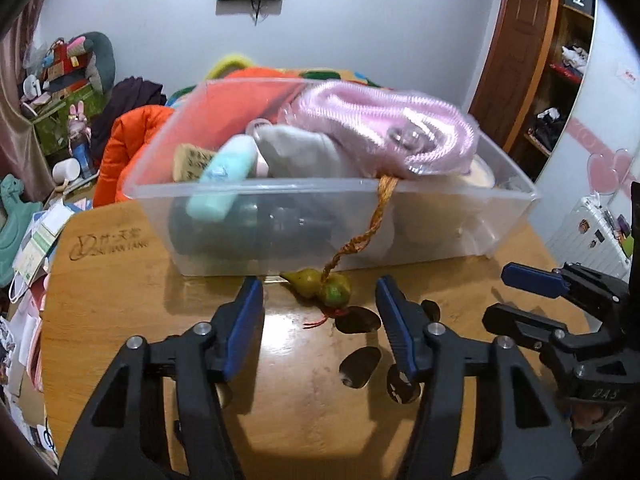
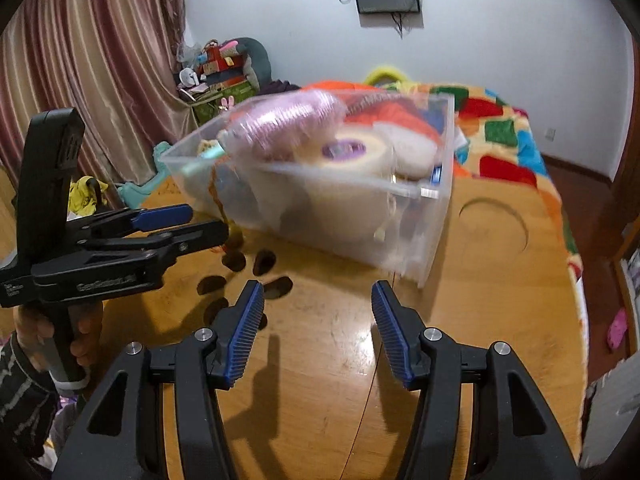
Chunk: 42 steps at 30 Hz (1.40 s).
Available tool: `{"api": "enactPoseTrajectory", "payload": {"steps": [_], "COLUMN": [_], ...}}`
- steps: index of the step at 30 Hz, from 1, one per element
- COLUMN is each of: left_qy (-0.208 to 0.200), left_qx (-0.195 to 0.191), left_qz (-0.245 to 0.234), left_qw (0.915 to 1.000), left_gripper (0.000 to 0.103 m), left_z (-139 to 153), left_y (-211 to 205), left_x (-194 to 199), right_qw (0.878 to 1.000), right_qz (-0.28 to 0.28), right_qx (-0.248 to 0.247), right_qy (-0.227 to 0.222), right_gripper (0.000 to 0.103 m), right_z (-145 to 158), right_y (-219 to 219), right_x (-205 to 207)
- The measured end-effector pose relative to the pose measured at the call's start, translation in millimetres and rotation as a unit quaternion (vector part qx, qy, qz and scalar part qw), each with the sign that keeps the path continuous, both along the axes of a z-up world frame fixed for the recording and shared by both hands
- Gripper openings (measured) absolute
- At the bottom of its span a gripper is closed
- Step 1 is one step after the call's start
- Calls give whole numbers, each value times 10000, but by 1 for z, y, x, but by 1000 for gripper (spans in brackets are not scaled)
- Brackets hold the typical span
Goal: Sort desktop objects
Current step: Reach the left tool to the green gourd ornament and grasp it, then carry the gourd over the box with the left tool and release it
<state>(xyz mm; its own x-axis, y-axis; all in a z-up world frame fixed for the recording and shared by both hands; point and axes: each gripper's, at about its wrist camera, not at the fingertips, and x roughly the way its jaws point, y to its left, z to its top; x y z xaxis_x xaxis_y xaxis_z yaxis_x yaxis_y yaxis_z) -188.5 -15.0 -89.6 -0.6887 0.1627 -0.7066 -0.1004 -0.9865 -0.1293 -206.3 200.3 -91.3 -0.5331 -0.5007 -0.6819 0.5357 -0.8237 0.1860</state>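
Observation:
A clear plastic bin [image 1: 256, 196] stands on the wooden table [image 1: 120, 300], heaped with a pink coiled item [image 1: 384, 120], a grey cloth [image 1: 296, 152] and a mint bottle [image 1: 224, 176]. An orange braided cord [image 1: 380, 208] hangs over its front wall down to a small green-yellow gourd [image 1: 320, 286] lying on the table. My left gripper [image 1: 319, 282] is open, its tips either side of the gourd without touching it. My right gripper [image 2: 318, 286] is open and empty over bare wood, short of the bin's corner [image 2: 420, 276]. Each gripper shows in the other view, right gripper [image 1: 508, 296] and left gripper [image 2: 208, 220].
Several dark oval pieces [image 1: 360, 364] lie on the table near the gourd, also seen as dark oval pieces [image 2: 264, 262]. A hand [image 2: 80, 336] holds the left gripper. A bed with a patchwork blanket [image 2: 500, 132] lies behind. Papers and clutter [image 1: 36, 248] crowd the table's left edge.

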Motion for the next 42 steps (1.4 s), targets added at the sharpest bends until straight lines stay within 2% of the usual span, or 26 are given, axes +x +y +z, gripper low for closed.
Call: {"api": "enactPoseTrajectory", "payload": {"steps": [3, 7, 9, 11, 13, 16, 22, 24, 30, 38, 42], "left_qy": [-70, -200, -192, -191, -189, -188, -194, -201, -8, 384, 591], "left_qx": [-118, -47, -63, -38, -70, -35, -18, 11, 128, 174, 220], "left_qz": [63, 86, 84, 7, 10, -4, -35, -51, 2, -56, -154], "left_qw": [9999, 9998, 9998, 9998, 9998, 9998, 9998, 9998, 9999, 9991, 9979], "left_gripper": [56, 47, 46, 46, 39, 37, 29, 29, 29, 29, 29], "left_z": [-3, -6, -7, -7, -7, -7, -8, -7, 5, 29, 44], "left_y": [3, 4, 6, 8, 10, 10, 9, 8, -2, -6, -6], "left_x": [-4, -11, -12, -13, -13, -13, -7, -2, 14, 29, 32], "right_qw": [9999, 9999, 9999, 9999, 9998, 9996, 9992, 9992, 9995, 9993, 9990], "right_qz": [-30, -41, -72, -64, -89, -106, -169, -201, -84, 33, 41], "right_qx": [-67, -98, -76, -83, -114, -201, -288, -291, -278, -382, -370], "right_qy": [-95, -103, -69, -103, -111, -144, -205, -194, -105, 2, 230], "right_gripper": [52, 52, 51, 47, 44, 36, 27, 25, 11, 10, 10], "right_z": [-7, -7, -6, -7, -8, -8, -9, -9, -7, 2, 17], "right_y": [1, 2, 1, 1, 2, 5, 9, 10, 7, 5, 4], "right_x": [-7, -9, -9, -10, -9, -11, -12, -12, -9, -1, 3]}}
